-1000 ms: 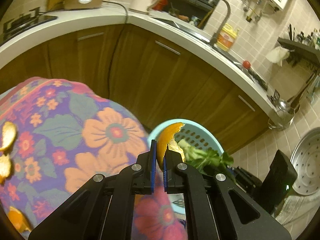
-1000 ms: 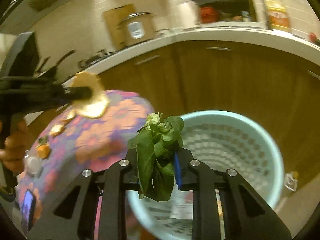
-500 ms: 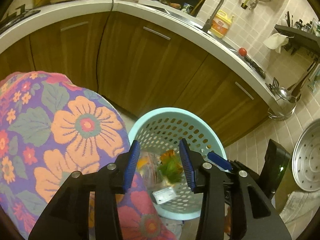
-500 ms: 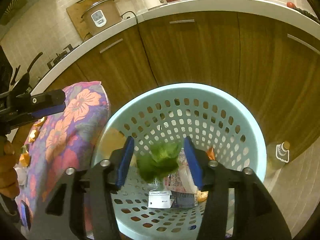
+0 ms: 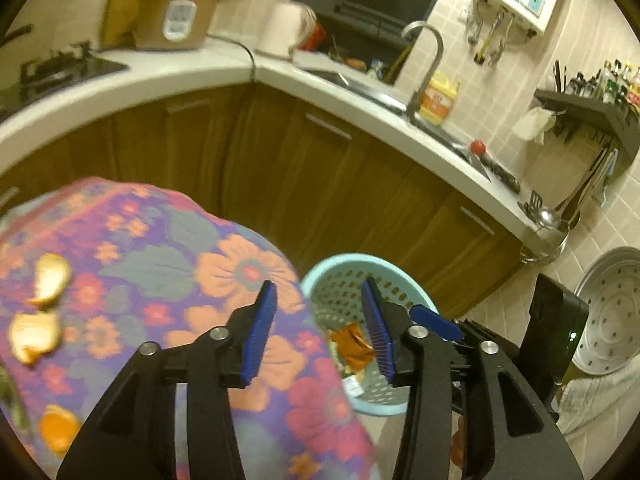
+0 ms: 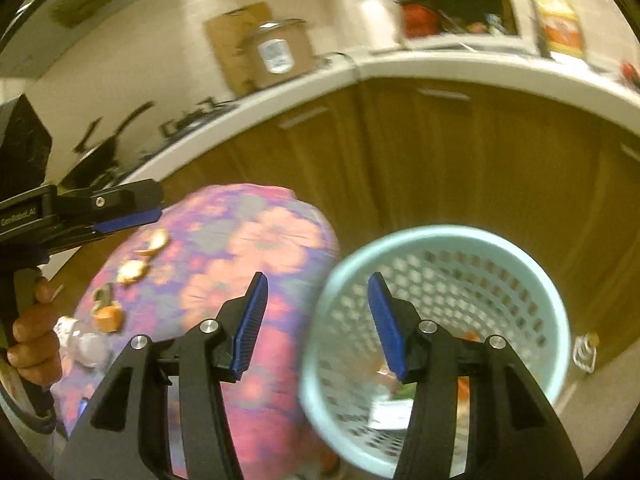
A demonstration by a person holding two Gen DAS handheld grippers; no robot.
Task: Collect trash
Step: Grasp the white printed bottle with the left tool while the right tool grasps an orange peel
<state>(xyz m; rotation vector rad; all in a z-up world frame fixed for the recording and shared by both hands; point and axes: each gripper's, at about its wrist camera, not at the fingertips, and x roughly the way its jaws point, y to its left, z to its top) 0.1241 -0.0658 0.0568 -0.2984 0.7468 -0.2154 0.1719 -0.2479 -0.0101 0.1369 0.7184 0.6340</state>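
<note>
A light blue perforated trash basket (image 5: pixel 332 272) (image 6: pixel 520 264) stands on the floor beside a table under a floral cloth (image 5: pixel 168 264) (image 6: pixel 256 240). Inside it lie an orange wrapper (image 5: pixel 352 346), greens and paper scraps. My left gripper (image 5: pixel 320 316) is open and empty over the table's edge next to the basket. My right gripper (image 6: pixel 316 312) is open and empty above the basket's left rim. Orange peels (image 5: pixel 48 280) (image 6: pixel 132 270) lie on the cloth, and crumpled white trash (image 6: pixel 86 346) lies near the hand.
Brown kitchen cabinets (image 5: pixel 320 176) under a white counter curve behind the basket. A rice cooker (image 5: pixel 176 16), kettle (image 5: pixel 286 30) and sink tap (image 5: pixel 424 68) stand on the counter. A steel steamer tray (image 5: pixel 612 312) leans at the right. A small bottle (image 6: pixel 586 354) stands by the basket.
Both grippers had just let go of the peel and the greens into the basket; now both have tilted up and drawn back toward the table, jaws wider open.
</note>
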